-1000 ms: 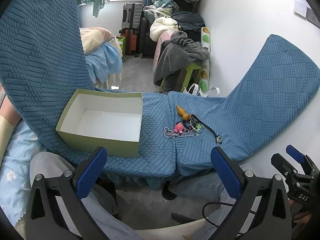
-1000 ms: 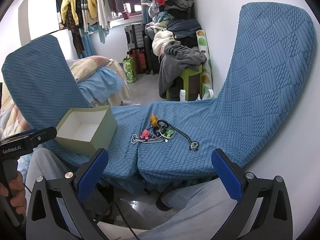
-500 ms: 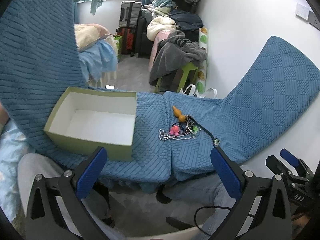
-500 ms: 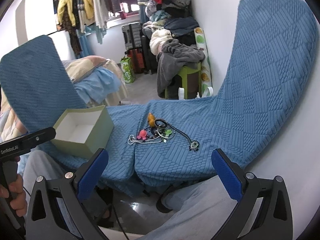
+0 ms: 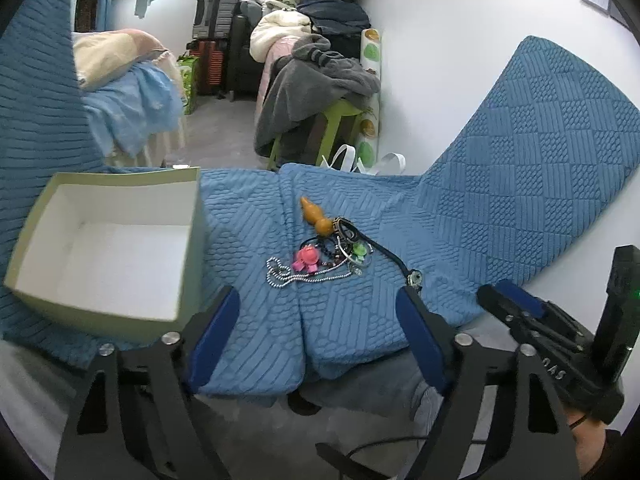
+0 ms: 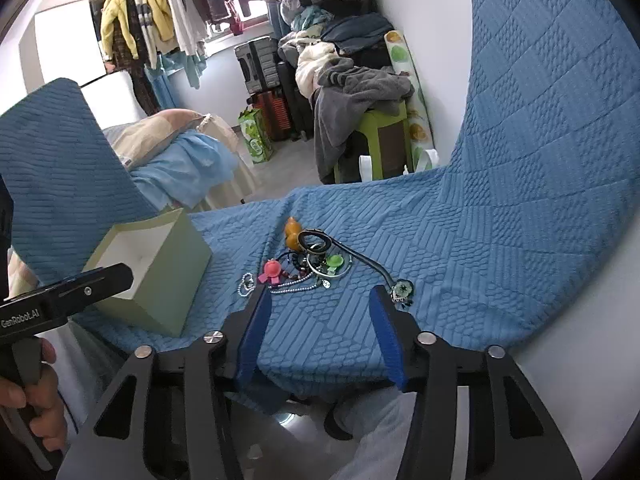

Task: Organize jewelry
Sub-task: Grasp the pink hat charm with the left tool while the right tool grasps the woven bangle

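We have both claws spread wide and carrying nothing: the left claw (image 5: 318,320) and the right claw (image 6: 320,320) hover short of the near edge of the blue cloth (image 5: 520,160), not touching anything. The jewelry (image 6: 308,266) lies in one tangled heap in the middle of that cloth, and the open green box (image 5: 108,240) stands to its left with nothing visible inside.

The tangle is our main worry. The bead chain (image 5: 288,274), the black cord (image 6: 360,258) with its pendant (image 6: 402,290), the rings and the pink charm (image 6: 272,270) overlap, so pinching one piece will likely drag others along or shed them short of the box. The orange gourd (image 5: 316,216) looks smooth and rounded and may squirt out of a flat grip. A thin chain on textured cloth may also slip the pads, or we may pinch fabric and tug the whole heap. The box looks light, and a nudge could shift it.
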